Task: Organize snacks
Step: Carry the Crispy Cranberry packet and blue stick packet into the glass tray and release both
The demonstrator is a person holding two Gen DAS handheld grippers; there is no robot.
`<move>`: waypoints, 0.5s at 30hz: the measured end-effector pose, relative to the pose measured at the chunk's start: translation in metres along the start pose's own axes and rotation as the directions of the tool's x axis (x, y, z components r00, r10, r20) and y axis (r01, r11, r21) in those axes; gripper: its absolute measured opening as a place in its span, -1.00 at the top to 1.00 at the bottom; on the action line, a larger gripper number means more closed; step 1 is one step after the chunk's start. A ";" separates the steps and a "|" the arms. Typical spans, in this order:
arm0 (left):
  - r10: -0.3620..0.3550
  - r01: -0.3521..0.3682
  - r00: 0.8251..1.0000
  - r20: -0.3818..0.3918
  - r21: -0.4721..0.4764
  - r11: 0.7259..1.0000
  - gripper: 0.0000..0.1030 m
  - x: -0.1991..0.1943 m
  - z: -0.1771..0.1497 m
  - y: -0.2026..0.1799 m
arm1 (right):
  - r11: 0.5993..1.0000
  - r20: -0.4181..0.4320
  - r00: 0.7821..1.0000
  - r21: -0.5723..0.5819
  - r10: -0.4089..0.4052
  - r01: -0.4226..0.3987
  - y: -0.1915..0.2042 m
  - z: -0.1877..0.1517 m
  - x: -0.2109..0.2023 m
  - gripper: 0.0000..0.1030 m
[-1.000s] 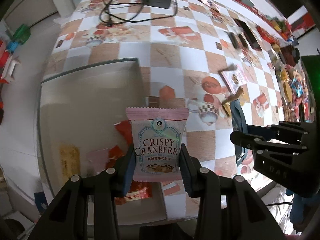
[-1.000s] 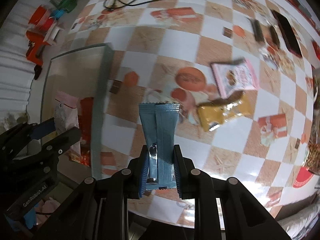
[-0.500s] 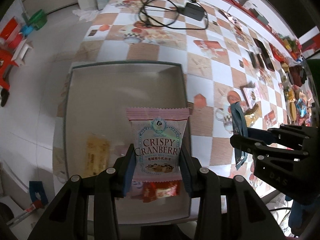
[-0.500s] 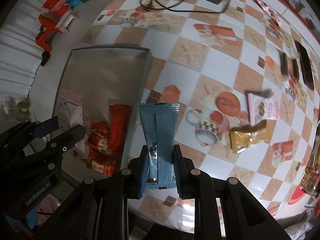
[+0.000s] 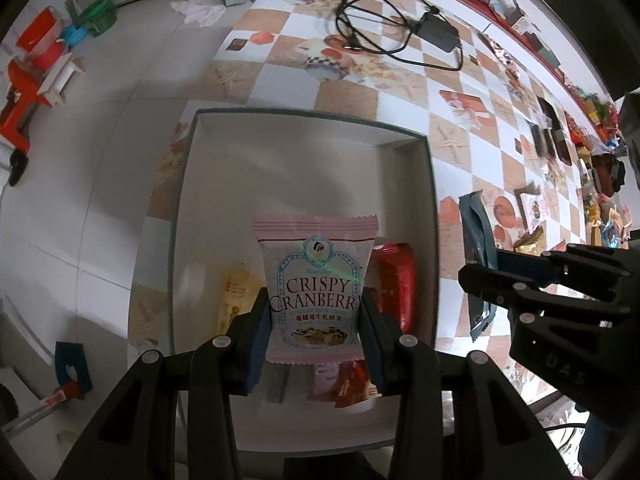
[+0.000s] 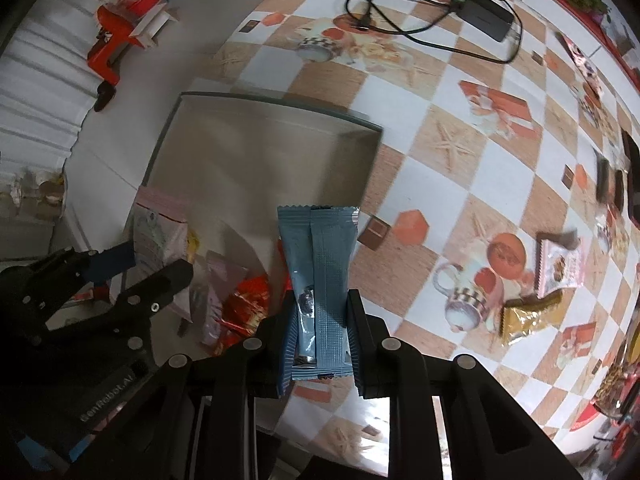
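The left gripper (image 5: 316, 332) clenches a glossy pink cranberry packet (image 5: 316, 292) above the rectangular tray (image 5: 428, 184) at the bench's edge; crinkly red wrappers (image 5: 394, 280) and a yellow packet (image 5: 240, 296) lie inside. The right gripper (image 6: 320, 336) clenches a ribbed blue bar (image 6: 320, 280) over the tray's rim.

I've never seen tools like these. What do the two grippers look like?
Both look alike: the left gripper and right gripper are matte black, angular, with silver round bolts and ribbed blue pads. Embossed lettering marks the bodies, partly unreadable. No cables or sleeves show.
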State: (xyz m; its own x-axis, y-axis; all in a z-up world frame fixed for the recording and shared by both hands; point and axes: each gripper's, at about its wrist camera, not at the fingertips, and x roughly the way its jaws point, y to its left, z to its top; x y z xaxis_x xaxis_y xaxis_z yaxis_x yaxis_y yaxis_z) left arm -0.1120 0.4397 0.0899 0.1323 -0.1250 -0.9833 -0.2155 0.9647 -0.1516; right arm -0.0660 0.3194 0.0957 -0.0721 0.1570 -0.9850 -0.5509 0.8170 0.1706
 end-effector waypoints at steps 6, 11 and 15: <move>0.001 -0.001 1.000 -0.024 -0.020 1.000 0.14 0.009 -0.002 0.010 | 1.000 -0.016 1.000 -0.015 0.006 -0.006 0.015 0.011 0.007 0.53; -0.003 0.002 0.999 -0.042 -0.028 1.000 0.14 0.015 -0.004 0.016 | 1.000 -0.029 1.000 -0.027 0.011 -0.012 0.025 0.017 0.015 0.53; -0.001 0.000 0.999 -0.048 -0.028 1.000 0.14 0.017 -0.004 0.019 | 1.000 -0.034 0.999 -0.023 0.016 -0.017 0.032 0.024 0.020 0.53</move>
State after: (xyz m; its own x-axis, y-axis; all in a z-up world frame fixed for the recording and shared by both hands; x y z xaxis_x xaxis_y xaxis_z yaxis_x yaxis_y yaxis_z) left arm -0.1175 0.4553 0.0698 0.0861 -0.1372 -0.9868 -0.2429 0.9577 -0.1543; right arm -0.0650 0.3614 0.0825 -0.1097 0.1511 -0.9824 -0.5682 0.8015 0.1867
